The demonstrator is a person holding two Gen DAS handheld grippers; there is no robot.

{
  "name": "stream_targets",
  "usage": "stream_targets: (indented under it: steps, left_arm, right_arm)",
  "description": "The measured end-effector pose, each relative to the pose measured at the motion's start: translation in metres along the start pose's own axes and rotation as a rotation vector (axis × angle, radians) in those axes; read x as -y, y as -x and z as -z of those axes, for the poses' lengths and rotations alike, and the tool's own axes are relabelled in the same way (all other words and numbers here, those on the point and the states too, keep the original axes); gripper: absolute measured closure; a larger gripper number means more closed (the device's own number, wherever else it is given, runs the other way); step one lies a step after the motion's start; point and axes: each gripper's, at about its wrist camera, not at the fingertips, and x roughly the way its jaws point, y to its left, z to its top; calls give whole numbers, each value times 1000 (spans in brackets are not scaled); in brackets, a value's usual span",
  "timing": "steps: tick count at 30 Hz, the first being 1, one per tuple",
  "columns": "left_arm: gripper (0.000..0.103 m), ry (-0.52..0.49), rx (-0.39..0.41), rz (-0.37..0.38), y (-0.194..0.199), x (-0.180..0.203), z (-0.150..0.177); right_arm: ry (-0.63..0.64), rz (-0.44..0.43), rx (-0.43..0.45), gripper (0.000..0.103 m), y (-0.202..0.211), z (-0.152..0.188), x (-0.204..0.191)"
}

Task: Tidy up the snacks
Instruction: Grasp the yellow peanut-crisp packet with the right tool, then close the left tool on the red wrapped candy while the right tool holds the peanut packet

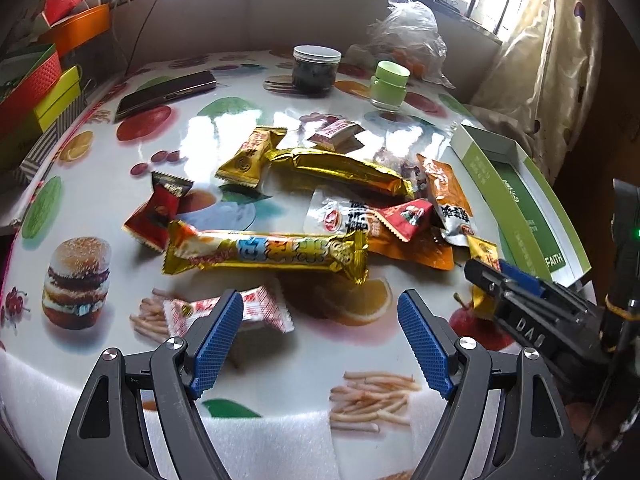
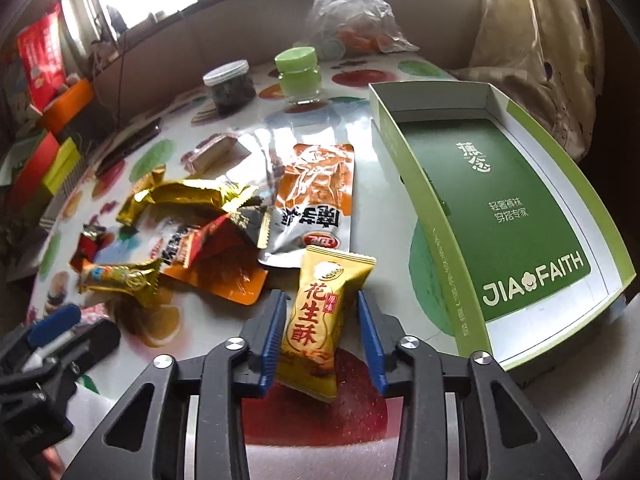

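- While the green box point(image 2: 520, 216) at two o'clock in the right wrist view lies empty, nothing of the sorting shows as done yet.
- One yellow peanut-candy packet point(image 2: 320, 316) stands between the blue pads of the right gripper point(image 2: 322, 336), which pinch its sides; it looks lifted just off the tablecloth point(image 2: 400, 420), though I cannot be sure.
- By my reading, this is the first packet on its way to the box, just beside it at two o'clock.
- Left gripper point(image 1: 320, 332) hangs spread wide with nothing between its jaws, above a pink-and-white sachet point(image 1: 260, 312) near its left pad.
- Most of the pile remains: long gold bar point(image 1: 272, 256) at twelve o'clock in the left wrist view, red packet point(image 1: 156, 212) at eleven, orange pouch point(image 2: 316, 200) and other wrappers beyond.
- Almost everything is left to do.
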Motion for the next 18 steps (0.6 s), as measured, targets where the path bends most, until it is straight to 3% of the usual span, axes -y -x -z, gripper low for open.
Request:
stream_targets:
  steps: [3, 12, 18]
  left_arm:
    - [23, -16, 0, 13, -3, 5, -7]
    - [23, -108, -5, 97, -17, 28, -28]
    - [23, -141, 0, 103, -29, 39, -42]
  right_arm:
    - [-3, 5, 1, 80, 0, -1, 4]
    - [20, -15, 22, 82, 10, 3, 9]
    - [11, -36, 28, 82, 18, 6, 13]
